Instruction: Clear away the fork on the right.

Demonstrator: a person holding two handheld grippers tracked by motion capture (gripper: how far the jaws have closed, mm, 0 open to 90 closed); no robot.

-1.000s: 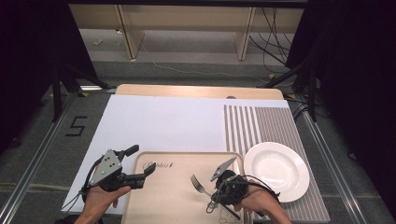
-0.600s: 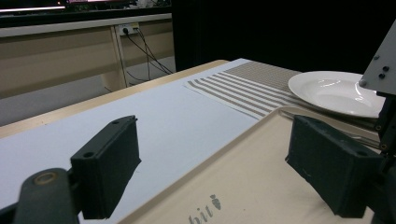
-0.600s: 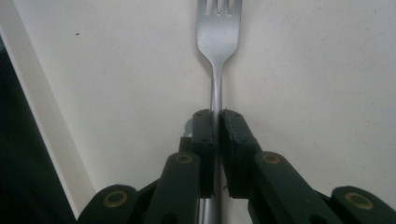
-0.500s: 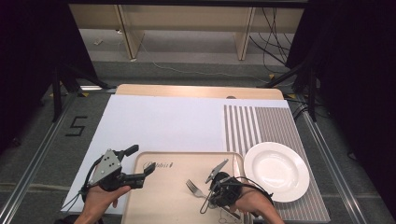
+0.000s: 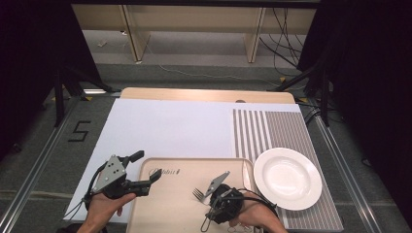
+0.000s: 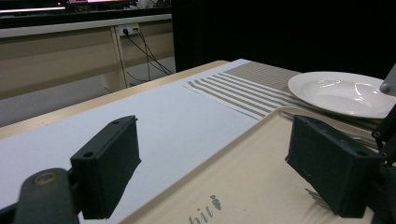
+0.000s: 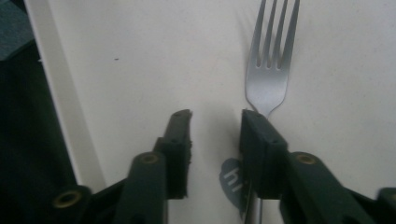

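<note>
Leftward across the beige tray (image 5: 170, 213) slides the right gripper (image 7: 215, 122), its jaws just parting so the fork (image 7: 271, 60) lies freed flat on the tray under one pad, while the left gripper (image 5: 145, 171) straddles the tray's rim wide apart, steadying it

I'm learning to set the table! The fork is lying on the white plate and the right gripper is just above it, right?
Not quite. The fork lies on the tan tray, not on the plate, which sits bare on the striped mat beside the tray. The high view shows this. The right gripper is indeed just above the fork, jaws apart, having just opened off it.
</note>
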